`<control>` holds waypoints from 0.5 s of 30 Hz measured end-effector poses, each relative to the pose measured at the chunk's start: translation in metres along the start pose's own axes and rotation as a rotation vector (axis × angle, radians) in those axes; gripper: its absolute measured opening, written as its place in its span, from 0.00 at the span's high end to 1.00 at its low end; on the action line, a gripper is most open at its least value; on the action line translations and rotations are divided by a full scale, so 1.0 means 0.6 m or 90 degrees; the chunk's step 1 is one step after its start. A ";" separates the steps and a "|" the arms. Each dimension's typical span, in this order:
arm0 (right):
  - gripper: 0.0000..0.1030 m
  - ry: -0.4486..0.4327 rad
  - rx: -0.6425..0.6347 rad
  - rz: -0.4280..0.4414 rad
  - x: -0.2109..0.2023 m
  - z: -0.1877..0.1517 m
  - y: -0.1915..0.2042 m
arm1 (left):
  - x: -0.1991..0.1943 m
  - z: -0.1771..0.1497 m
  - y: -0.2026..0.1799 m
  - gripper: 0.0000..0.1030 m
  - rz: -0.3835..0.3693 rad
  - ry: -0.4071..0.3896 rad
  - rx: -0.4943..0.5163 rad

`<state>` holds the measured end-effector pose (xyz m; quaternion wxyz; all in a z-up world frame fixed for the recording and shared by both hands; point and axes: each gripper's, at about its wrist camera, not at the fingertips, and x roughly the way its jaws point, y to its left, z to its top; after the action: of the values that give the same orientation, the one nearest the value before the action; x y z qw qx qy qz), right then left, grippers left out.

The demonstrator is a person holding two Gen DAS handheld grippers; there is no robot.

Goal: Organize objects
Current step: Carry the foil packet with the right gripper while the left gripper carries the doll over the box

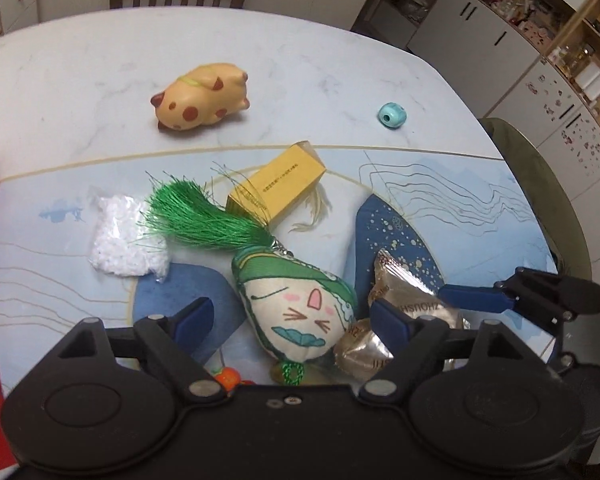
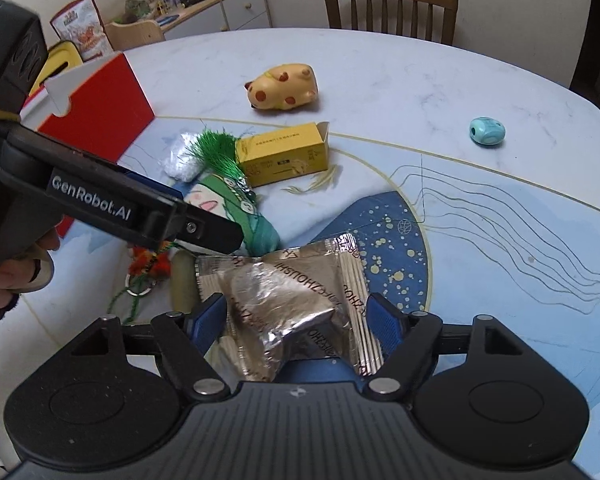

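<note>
Between your right gripper [image 2: 296, 320]'s wide-open fingers lies the foil packet [image 2: 288, 312], ungripped, on the table [image 2: 420, 80]. Your left gripper [image 1: 292, 320] gapes empty astride the cat-face pouch [image 1: 296, 308], its long axis running toward the tassel [image 1: 204, 216].

The left gripper [image 2: 204, 236], seen from the right wrist, bears "GenRobot.AI" in white letters on its black side. The crinkled silver packet [image 2: 296, 312] shows "ZHOUSH" — repeated along its edges, upside down. The yellow box [image 2: 282, 156] carries small dark print — too fine to read.
</note>
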<state>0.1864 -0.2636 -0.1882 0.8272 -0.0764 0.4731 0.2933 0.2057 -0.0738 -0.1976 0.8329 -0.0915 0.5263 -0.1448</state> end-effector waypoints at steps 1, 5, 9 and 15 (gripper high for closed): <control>0.26 0.002 0.002 0.004 0.003 0.000 -0.002 | 0.003 0.001 0.000 0.19 0.000 0.002 -0.003; 0.26 0.004 -0.004 0.009 0.012 0.003 -0.001 | 0.015 0.004 0.002 0.24 -0.001 0.013 -0.022; 0.26 0.010 -0.005 0.009 0.022 0.003 0.002 | 0.017 0.009 -0.001 0.35 -0.001 0.011 -0.021; 0.38 -0.002 -0.002 0.015 0.018 -0.002 0.005 | 0.014 0.008 -0.004 0.44 0.001 0.008 -0.020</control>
<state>0.1880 -0.2570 -0.1973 0.8242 -0.0719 0.4723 0.3039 0.2130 -0.0790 -0.2017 0.8281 -0.1033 0.5340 -0.1361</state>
